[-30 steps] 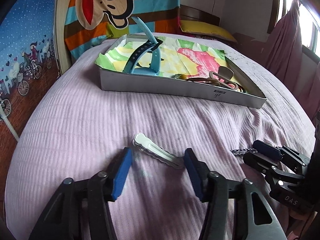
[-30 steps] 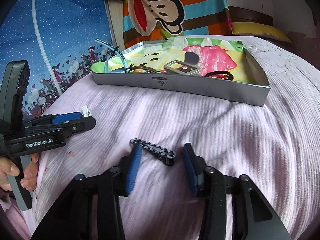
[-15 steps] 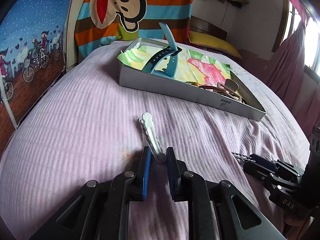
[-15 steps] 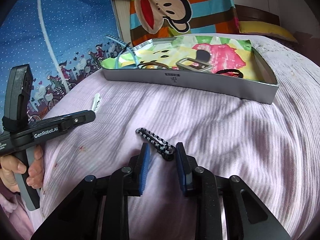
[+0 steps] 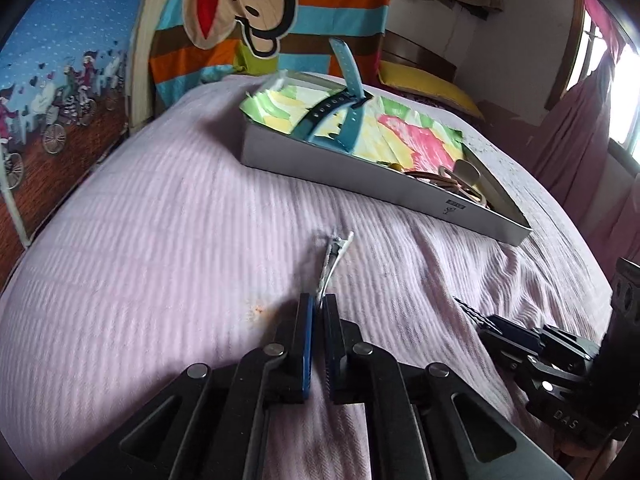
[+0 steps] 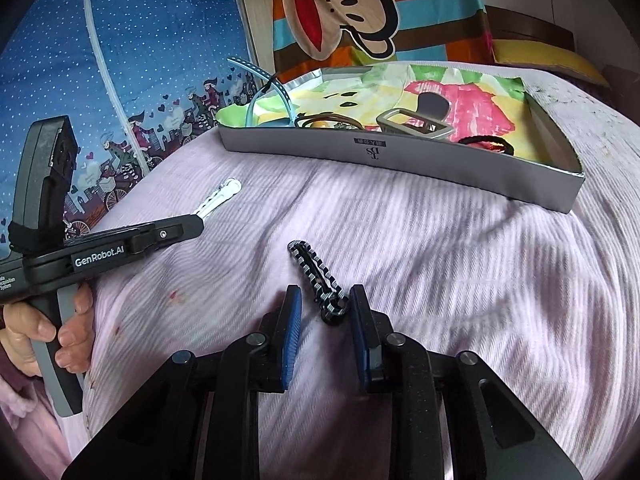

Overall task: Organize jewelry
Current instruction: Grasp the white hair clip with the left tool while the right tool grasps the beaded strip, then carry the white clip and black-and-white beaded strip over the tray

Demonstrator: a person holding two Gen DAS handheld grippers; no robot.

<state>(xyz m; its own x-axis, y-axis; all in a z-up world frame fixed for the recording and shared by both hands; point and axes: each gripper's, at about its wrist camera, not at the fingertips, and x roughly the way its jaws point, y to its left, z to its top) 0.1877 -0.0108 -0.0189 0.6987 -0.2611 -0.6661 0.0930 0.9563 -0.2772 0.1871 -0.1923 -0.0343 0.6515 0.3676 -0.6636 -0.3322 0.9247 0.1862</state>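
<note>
Organizing jewelry on a bed (image 5: 140, 240). The left gripper (image 5: 319, 312) was clenched on the near end of a white clip (image 5: 335, 254), pinching only its tip; the rest stood out forward above the pink cover, toward the tray (image 5: 360, 168) at the far side of the bed. With so short a purchase, the clip could probably swivel or slip free during the carry and fall short of the tray. The right gripper (image 6: 325, 312) was partly open, its pads on either side of the near end of a black braided clip (image 6: 316, 280) lying flat on the cover near the front edge of the bed; the right pad appeared to touch it, the left stood apart, and nothing was yet gripped. If the jaws closed off-centre, the clip might be pushed aside or the soft cover pinched with it. The tray already held a blue watch (image 5: 340, 120) and hair ties (image 6: 486, 142).
</note>
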